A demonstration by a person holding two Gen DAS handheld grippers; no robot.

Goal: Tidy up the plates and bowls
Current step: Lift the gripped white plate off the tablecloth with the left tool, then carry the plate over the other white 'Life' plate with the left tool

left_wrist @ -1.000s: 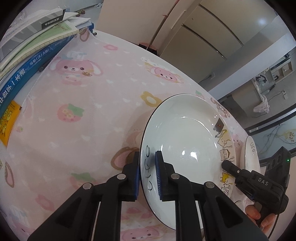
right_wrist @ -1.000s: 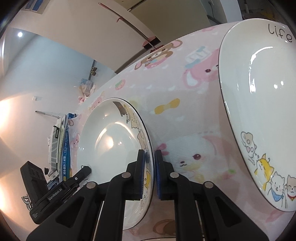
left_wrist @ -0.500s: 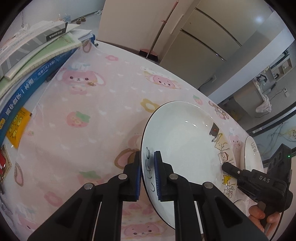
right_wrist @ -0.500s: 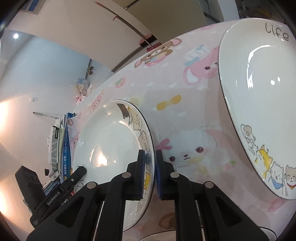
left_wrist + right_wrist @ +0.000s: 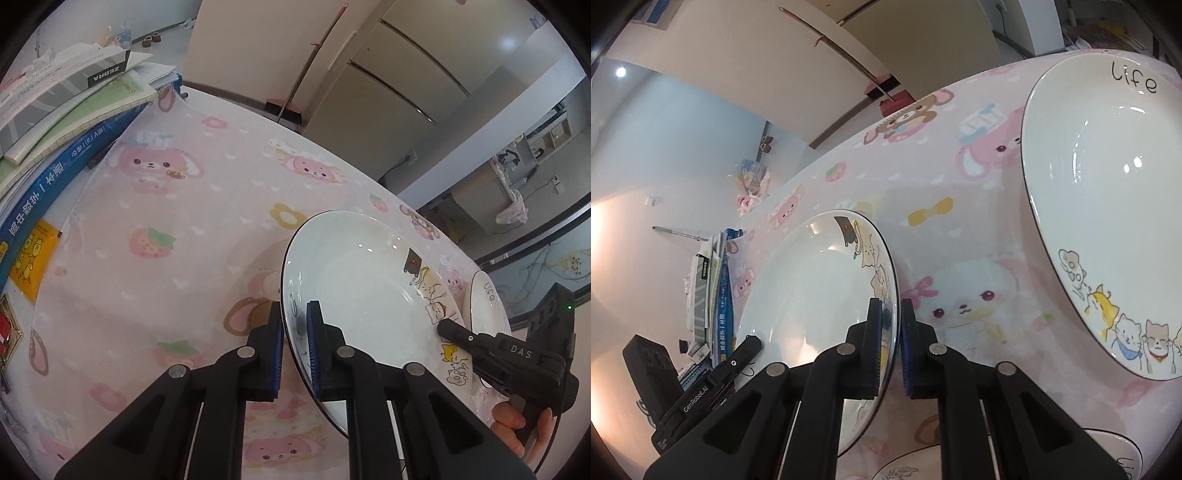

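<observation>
A white ceramic plate with a thin dark rim and cartoon cat drawings (image 5: 369, 291) is held between two grippers above the desk covered by a pink cartoon-animal tablecloth (image 5: 177, 229). The left gripper (image 5: 295, 350) has its jaws clamped on the plate's rim at the side bearing handwritten lettering; the right gripper (image 5: 888, 347) has its jaws clamped on the opposite rim, over the cat drawings. In the left wrist view the right gripper's black body appears at the far edge of the plate, with the person's fingers (image 5: 517, 424) around its handle. A second white plate marked "life" with cat drawings (image 5: 1108, 206) lies on the tablecloth to the right of the held plate, apart from it. The rim of a third white plate (image 5: 916, 465) shows in front of the held plate, at the bottom of the right wrist view. A stack of books and papers (image 5: 62, 107) sits well to the left of the held plate.
</observation>
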